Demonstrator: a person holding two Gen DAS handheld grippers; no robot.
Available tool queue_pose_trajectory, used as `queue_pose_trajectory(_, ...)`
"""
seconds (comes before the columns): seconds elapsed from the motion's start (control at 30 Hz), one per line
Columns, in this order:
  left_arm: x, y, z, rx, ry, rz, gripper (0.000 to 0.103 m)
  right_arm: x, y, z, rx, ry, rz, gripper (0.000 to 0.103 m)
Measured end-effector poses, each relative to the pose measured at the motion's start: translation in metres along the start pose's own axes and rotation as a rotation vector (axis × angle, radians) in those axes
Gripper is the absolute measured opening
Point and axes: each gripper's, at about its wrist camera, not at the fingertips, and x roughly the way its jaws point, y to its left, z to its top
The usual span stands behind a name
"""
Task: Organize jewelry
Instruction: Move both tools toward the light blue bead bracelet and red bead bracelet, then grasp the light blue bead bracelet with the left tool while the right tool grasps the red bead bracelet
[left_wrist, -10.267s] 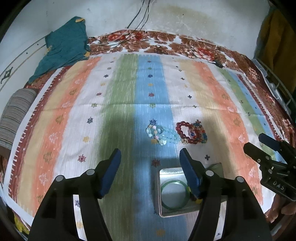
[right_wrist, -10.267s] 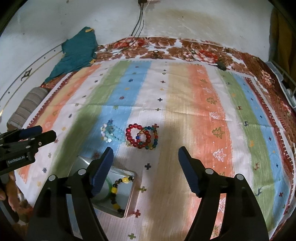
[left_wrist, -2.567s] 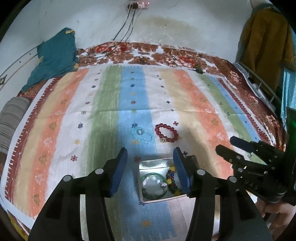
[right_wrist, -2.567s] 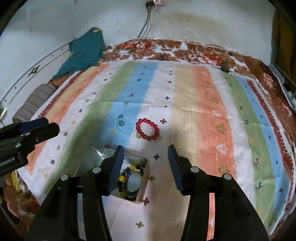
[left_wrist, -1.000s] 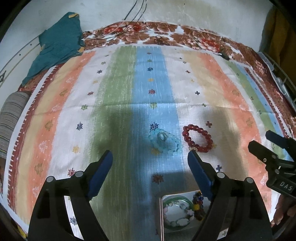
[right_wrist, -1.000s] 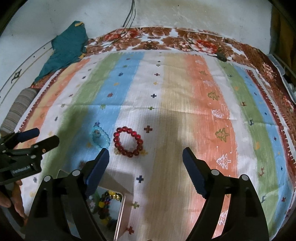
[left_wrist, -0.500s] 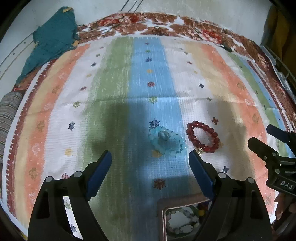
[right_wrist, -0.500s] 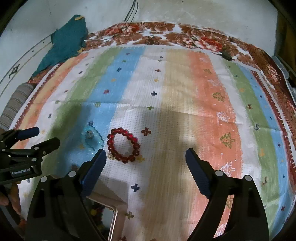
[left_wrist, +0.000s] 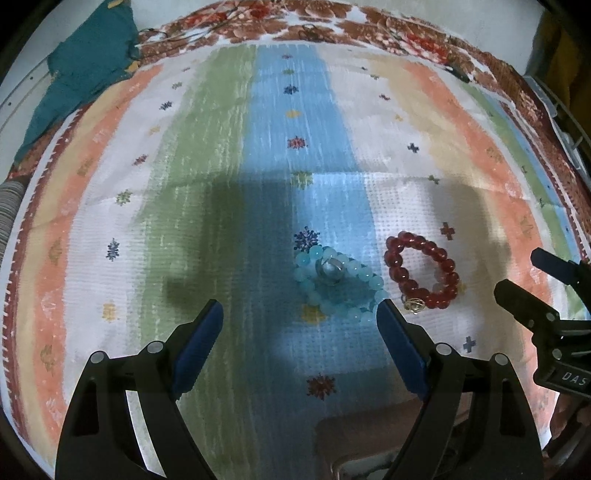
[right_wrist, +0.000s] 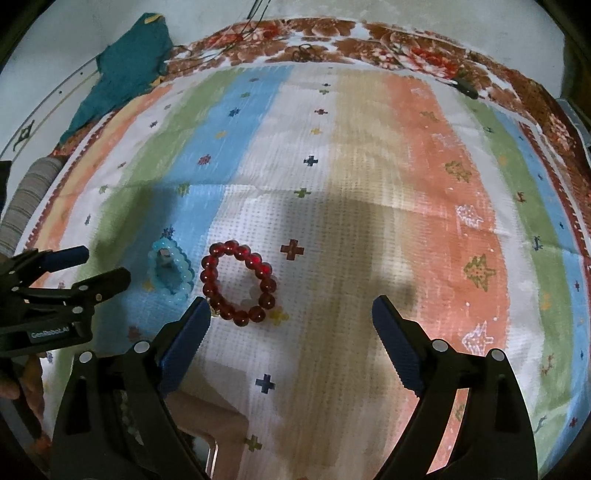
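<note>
A light blue bead bracelet (left_wrist: 341, 286) with a silver ring (left_wrist: 330, 271) on it lies on the striped cloth; it also shows in the right wrist view (right_wrist: 170, 272). A dark red bead bracelet (left_wrist: 421, 275) with a small gold charm lies just to its right, and shows in the right wrist view (right_wrist: 236, 282). My left gripper (left_wrist: 299, 321) is open and empty, just short of the blue bracelet. My right gripper (right_wrist: 288, 314) is open and empty, just short of the red bracelet. A metal tin (left_wrist: 364, 467) sits at the bottom edge, mostly hidden.
The striped cloth (right_wrist: 369, 184) covers a floral bedspread. A teal garment (left_wrist: 85, 62) lies at the far left corner, and a striped cushion (right_wrist: 26, 199) at the left edge. A small black object (right_wrist: 466, 86) and cables lie at the far edge.
Both grippers have moved forward and lower toward the bracelets, which look larger now. The tin has slid almost out of both views. Both stay open and empty.
</note>
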Motion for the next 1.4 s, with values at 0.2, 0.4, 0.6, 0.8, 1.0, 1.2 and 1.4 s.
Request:
queue_pose_trajectory(0.2, 0.014, 0.001, 0.003, 0.001, 0.026, -0.003, 0.084, 0.012, 0.001, 0.004, -0.011, 0.018, 0.000, 0.090)
queue_pose_trajectory(0.4, 0.026, 0.000, 0.006, 0.013, 0.050, -0.001, 0.084, 0.027, 0.000, 0.007, -0.009, 0.040, -0.009, 0.090)
queue_pose_trajectory(0.6, 0.037, 0.001, 0.011, 0.021, 0.065, -0.007, 0.082, 0.041, 0.003, 0.009, -0.026, 0.059, -0.019, 0.089)
queue_pose_trajectory(0.8, 0.046, -0.003, 0.010, 0.044, 0.085, -0.007, 0.078, 0.053, 0.004, 0.010, -0.042, 0.079, -0.032, 0.089)
queue_pose_trajectory(1.0, 0.052, -0.002, 0.009, 0.060, 0.096, 0.007, 0.069, 0.067, 0.002, 0.006, -0.047, 0.122, -0.041, 0.083)
queue_pose_trajectory(1.2, 0.052, 0.007, 0.008, 0.053, 0.096, 0.036, 0.038, 0.066, 0.002, 0.006, -0.055, 0.119, -0.048, 0.065)
queue_pose_trajectory(1.4, 0.051, 0.019, 0.005, 0.038, 0.087, 0.058, 0.014, 0.063, 0.005, 0.008, -0.070, 0.112, -0.038, 0.026)
